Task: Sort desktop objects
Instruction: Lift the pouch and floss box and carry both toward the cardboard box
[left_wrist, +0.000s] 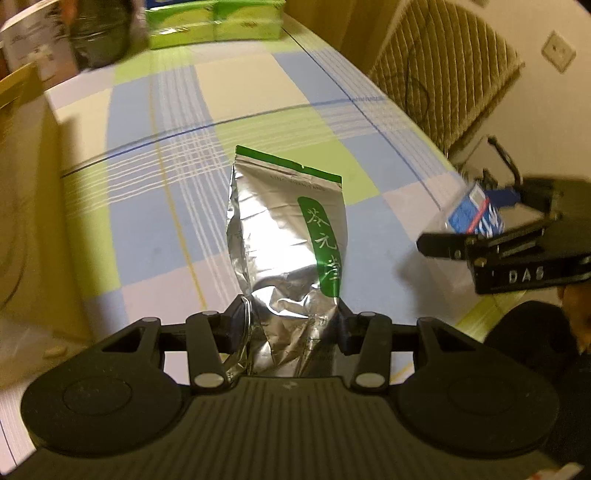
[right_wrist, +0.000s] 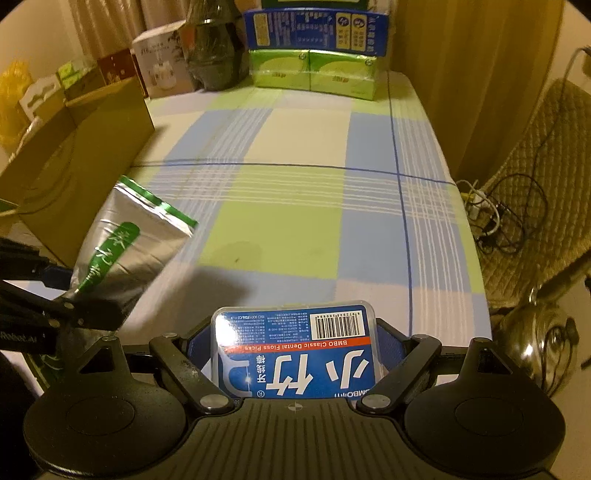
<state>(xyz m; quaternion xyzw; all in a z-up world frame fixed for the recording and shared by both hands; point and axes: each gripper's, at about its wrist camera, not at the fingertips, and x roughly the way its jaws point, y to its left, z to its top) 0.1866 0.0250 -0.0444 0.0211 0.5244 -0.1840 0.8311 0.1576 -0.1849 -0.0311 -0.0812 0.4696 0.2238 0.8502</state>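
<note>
A silver foil pouch (left_wrist: 284, 236) with a green label hangs above the checked tablecloth (left_wrist: 166, 221), and my left gripper (left_wrist: 291, 317) is shut on its lower end. The right wrist view shows the same pouch (right_wrist: 125, 251) tilted at the left, with the left gripper (right_wrist: 85, 310) under it. My right gripper (right_wrist: 295, 332) is shut on a blue dental floss pick box (right_wrist: 295, 350), lifted off the tablecloth (right_wrist: 295, 192). In the left wrist view that floss box (left_wrist: 474, 218) sits in the right gripper (left_wrist: 476, 236) at the right edge.
An open cardboard box (right_wrist: 74, 158) stands along the left side of the table. At the back are green tissue packs (right_wrist: 314, 74) with a blue carton (right_wrist: 317, 29) on top, a dark bottle (right_wrist: 214, 48) and a white box (right_wrist: 159, 66). A quilted chair (right_wrist: 535, 166) with cables stands right of the table.
</note>
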